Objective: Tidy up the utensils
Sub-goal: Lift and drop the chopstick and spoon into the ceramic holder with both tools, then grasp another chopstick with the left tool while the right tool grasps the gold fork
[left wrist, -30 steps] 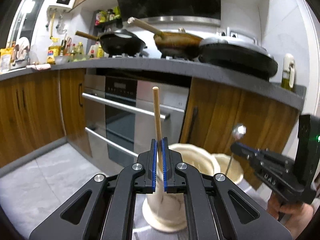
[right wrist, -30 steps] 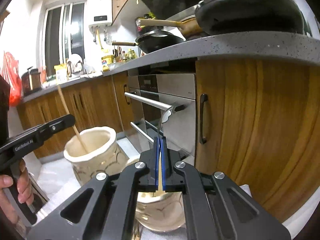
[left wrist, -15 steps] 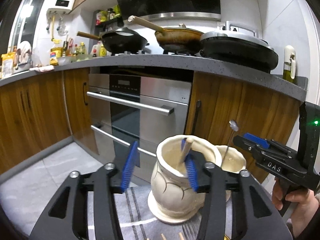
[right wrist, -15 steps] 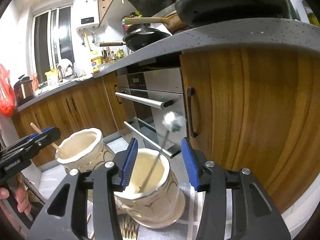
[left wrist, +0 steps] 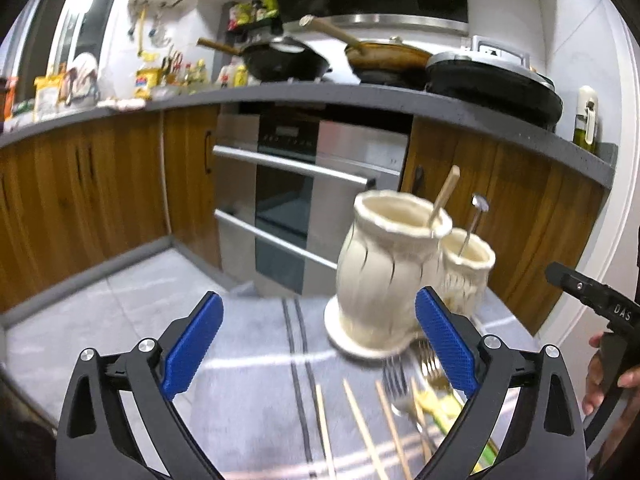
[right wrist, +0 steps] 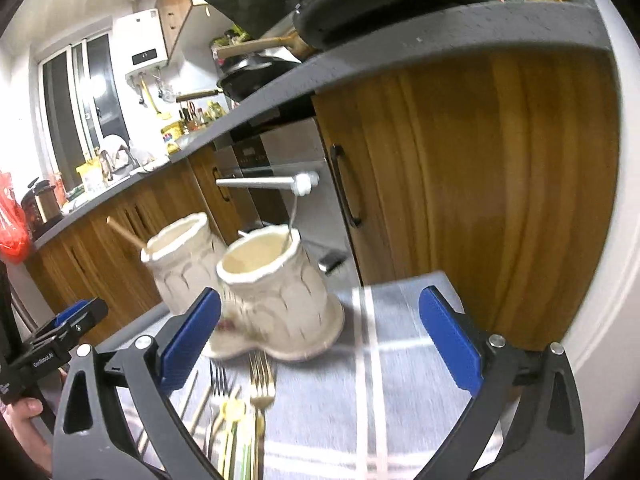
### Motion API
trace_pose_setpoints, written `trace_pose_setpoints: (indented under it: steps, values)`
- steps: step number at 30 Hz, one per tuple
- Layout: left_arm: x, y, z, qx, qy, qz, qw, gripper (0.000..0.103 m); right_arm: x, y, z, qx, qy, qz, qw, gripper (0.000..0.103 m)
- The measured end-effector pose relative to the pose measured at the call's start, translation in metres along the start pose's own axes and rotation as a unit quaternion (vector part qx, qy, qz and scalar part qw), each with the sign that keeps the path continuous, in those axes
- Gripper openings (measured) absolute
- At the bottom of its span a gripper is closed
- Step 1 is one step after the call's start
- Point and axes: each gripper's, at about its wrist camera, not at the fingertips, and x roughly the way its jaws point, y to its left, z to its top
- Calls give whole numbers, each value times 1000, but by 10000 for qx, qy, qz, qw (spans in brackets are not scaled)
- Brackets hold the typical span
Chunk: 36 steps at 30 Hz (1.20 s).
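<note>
Two cream ceramic jars stand on a grey striped cloth (left wrist: 256, 360). The larger jar (left wrist: 384, 268) holds a wooden chopstick (left wrist: 444, 196). The smaller jar (left wrist: 466, 276) holds a metal utensil (left wrist: 474, 220). My left gripper (left wrist: 316, 352) is open and empty, back from the jars and above loose chopsticks (left wrist: 360, 420) and forks (left wrist: 400, 384). In the right wrist view the smaller jar (right wrist: 276, 284) is nearest, with the metal utensil (right wrist: 296, 208) in it, and the larger jar (right wrist: 184, 264) is behind. My right gripper (right wrist: 320, 340) is open and empty above forks (right wrist: 260, 384).
An oven (left wrist: 304, 200) and wooden cabinets (left wrist: 80, 200) stand behind the table. Pans (left wrist: 288, 60) sit on the grey counter above. The right gripper body (left wrist: 596, 304) shows at the right edge of the left wrist view. The cloth's right edge (right wrist: 460, 292) lies near the white wall.
Both grippers opened and let go: the chopstick went into the larger jar, the metal utensil into the smaller. Both grippers then drew back and down, showing the loose utensils on the cloth.
</note>
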Motion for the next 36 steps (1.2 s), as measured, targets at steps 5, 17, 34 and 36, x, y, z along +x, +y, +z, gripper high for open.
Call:
trace_pose_setpoints:
  steps: [5,17,34,36]
  values:
    - [-4,8,-25,-13,253,132,9996,96,-8,4,-15,-193,97,-107,9997,98]
    - [-3,15,-55,240,933,375,9946,96,-6,17,-36,-514,390,-306,9974,98]
    - [19,1,-73,740,1624,263,9836,79,38,44,-70,-1299,1597,14,9786,73]
    - [22,-2,-75,798,1712,193,9818,70,44,48,-74,-1339,1788,100,9747,53]
